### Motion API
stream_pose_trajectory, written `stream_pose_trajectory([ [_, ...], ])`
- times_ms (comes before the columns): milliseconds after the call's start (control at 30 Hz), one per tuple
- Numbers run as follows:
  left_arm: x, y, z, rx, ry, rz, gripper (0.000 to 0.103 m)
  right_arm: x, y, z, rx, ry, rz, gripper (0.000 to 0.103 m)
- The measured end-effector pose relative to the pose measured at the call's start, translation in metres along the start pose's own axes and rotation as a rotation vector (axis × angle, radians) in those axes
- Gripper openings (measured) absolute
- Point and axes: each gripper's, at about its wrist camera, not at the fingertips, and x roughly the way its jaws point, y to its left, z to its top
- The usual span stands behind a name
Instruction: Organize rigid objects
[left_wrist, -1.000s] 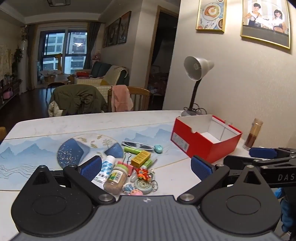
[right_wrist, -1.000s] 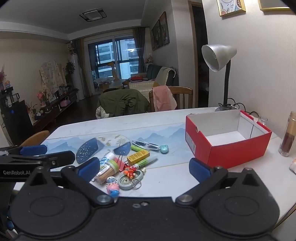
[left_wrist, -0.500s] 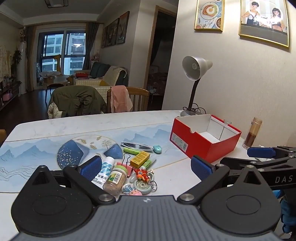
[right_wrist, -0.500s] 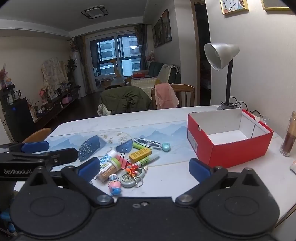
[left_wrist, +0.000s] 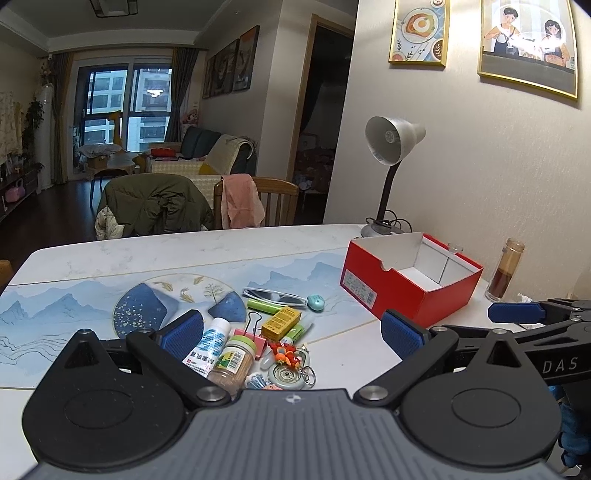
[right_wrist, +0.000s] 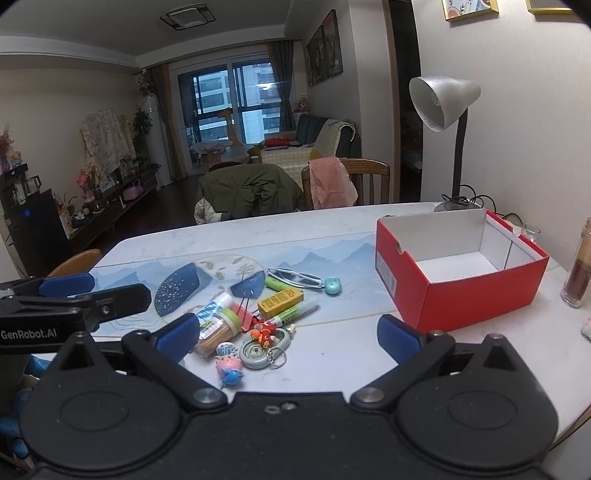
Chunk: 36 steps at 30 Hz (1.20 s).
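On the bench (right_wrist: 332, 229) stand one red box (right_wrist: 476, 291), well right of the clutter, and one pile holding one pair of sunglasses (right_wrist: 293, 276), one yellow carton (right_wrist: 280, 298), one white bottle (left_wrist: 207, 345), one brown jar (left_wrist: 232, 363), two green tubes and a clump of keychains (right_wrist: 258, 349). Both the left tongs (left_wrist: 291, 330) and the right tongs (right_wrist: 288, 334) hang above the bench with fingers wide apart, holding nothing. Since a second ago both views have crept slightly nearer; nothing in the pile has shifted.

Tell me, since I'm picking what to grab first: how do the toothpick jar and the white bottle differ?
The toothpick jar is clear, green-lidded and wider; the white bottle is opaque, white-capped, blue-labelled and slimmer. Both lie on their sides, side by side in the pile.
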Motion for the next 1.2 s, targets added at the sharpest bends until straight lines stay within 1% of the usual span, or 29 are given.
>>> stream_pose_trajectory([
  [100, 0.006, 0.007, 0.002, -0.018, 0.014, 0.013, 0.103, 0.005, 0.003, 0.001, -0.019, 0.008, 0.02, 0.102],
  [167, 0.014, 0.017, 0.002, -0.049, 0.04, 0.055, 0.103, 0.01, 0.005, 0.001, -0.037, 0.013, 0.026, 0.102],
  [233, 0.026, 0.031, 0.001, -0.085, 0.079, 0.093, 0.103, 0.019, 0.007, 0.001, -0.051, 0.039, 0.037, 0.102],
  [367, 0.054, 0.057, -0.007, -0.089, 0.118, 0.187, 0.103, 0.039, 0.015, -0.003, -0.093, 0.074, 0.061, 0.101],
  [467, 0.078, 0.075, -0.016, -0.102, 0.176, 0.231, 0.103, 0.061, 0.02, -0.01, -0.115, 0.114, 0.071, 0.1],
  [567, 0.1, 0.092, -0.029, -0.125, 0.244, 0.235, 0.103, 0.083, 0.024, -0.017, -0.13, 0.16, 0.082, 0.099],
  [633, 0.112, 0.1, -0.037, -0.139, 0.288, 0.264, 0.103, 0.099, 0.03, -0.022, -0.149, 0.195, 0.096, 0.094],
  [667, 0.118, 0.103, -0.042, -0.142, 0.307, 0.27, 0.103, 0.105, 0.033, -0.025, -0.155, 0.208, 0.1, 0.094],
  [733, 0.126, 0.107, -0.05, -0.146, 0.338, 0.287, 0.103, 0.117, 0.04, -0.03, -0.177, 0.237, 0.125, 0.092],
  [800, 0.133, 0.108, -0.057, -0.152, 0.366, 0.29, 0.103, 0.127, 0.045, -0.034, -0.194, 0.257, 0.128, 0.091],
  [867, 0.137, 0.108, -0.063, -0.151, 0.38, 0.29, 0.103, 0.14, 0.05, -0.039, -0.202, 0.28, 0.13, 0.087],
  [933, 0.143, 0.107, -0.067, -0.154, 0.392, 0.279, 0.103, 0.152, 0.053, -0.042, -0.21, 0.3, 0.129, 0.082],
  [1067, 0.154, 0.111, -0.074, -0.19, 0.43, 0.294, 0.102, 0.171, 0.059, -0.047, -0.215, 0.328, 0.13, 0.078],
  [1200, 0.158, 0.111, -0.079, -0.198, 0.441, 0.293, 0.102, 0.184, 0.062, -0.05, -0.232, 0.346, 0.138, 0.073],
])
